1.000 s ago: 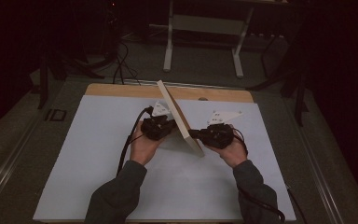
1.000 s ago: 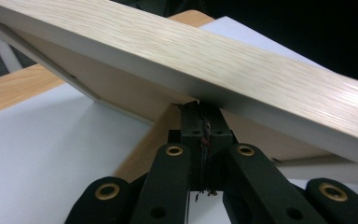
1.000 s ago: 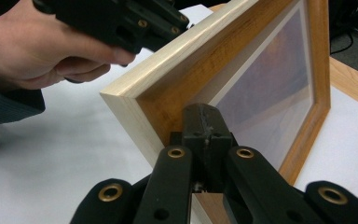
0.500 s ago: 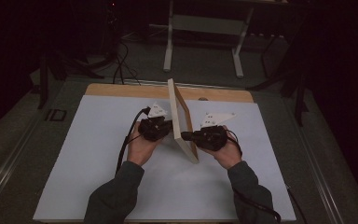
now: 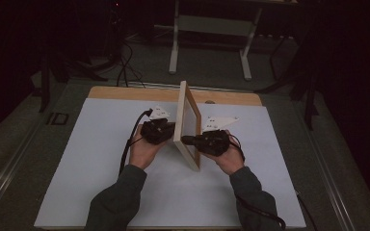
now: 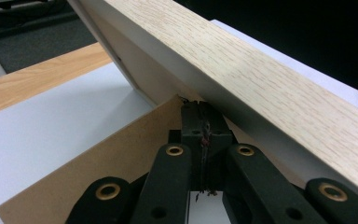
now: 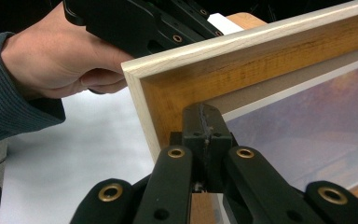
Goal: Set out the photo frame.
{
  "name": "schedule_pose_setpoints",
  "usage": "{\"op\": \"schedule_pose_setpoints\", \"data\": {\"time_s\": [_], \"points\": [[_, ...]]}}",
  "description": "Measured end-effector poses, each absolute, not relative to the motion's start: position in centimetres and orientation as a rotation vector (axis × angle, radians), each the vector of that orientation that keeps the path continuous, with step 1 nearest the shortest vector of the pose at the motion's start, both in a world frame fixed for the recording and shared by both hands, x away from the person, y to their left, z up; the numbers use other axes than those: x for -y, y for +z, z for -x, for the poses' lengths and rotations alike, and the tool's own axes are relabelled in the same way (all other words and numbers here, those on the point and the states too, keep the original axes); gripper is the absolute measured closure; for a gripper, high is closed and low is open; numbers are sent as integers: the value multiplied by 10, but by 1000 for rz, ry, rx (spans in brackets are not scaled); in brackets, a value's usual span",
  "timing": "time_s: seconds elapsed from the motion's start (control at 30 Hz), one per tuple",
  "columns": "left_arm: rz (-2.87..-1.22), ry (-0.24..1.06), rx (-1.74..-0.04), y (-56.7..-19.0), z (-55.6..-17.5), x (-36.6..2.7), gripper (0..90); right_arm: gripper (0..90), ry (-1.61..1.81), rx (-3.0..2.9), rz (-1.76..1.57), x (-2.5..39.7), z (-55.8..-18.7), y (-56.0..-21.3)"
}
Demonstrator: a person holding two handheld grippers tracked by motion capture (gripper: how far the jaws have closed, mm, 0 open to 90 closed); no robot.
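Wooden picture frame point(image 5: 189, 126) held upright on edge between both tools, left gripper point(image 5: 169, 132) pressed against its back with jaws together, right gripper point(image 5: 187, 140) against its front, jaws likewise closed, white table point(image 5: 91, 159) beneath.

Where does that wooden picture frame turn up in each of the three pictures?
High view: the picture frame stands on edge at the table's middle, between the two hands.
Left gripper view: its pale wood edge crosses from top left to lower right, its brown backing board below.
Right gripper view: its front corner sits centre, glass to the right.
Shared landmark: the white table sheet.
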State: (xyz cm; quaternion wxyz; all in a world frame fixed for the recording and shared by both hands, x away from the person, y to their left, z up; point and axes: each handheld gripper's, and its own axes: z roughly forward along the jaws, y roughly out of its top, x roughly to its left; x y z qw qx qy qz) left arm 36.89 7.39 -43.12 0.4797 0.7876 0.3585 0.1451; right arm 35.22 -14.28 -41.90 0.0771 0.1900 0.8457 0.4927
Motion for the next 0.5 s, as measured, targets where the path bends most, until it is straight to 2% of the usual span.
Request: {"op": "schedule_pose_setpoints", "data": {"time_s": [0.5], "points": [[-1855,200,-816,-437,-379,-86,900,900,1468,-2514,-576,130,-352,-420]]}}
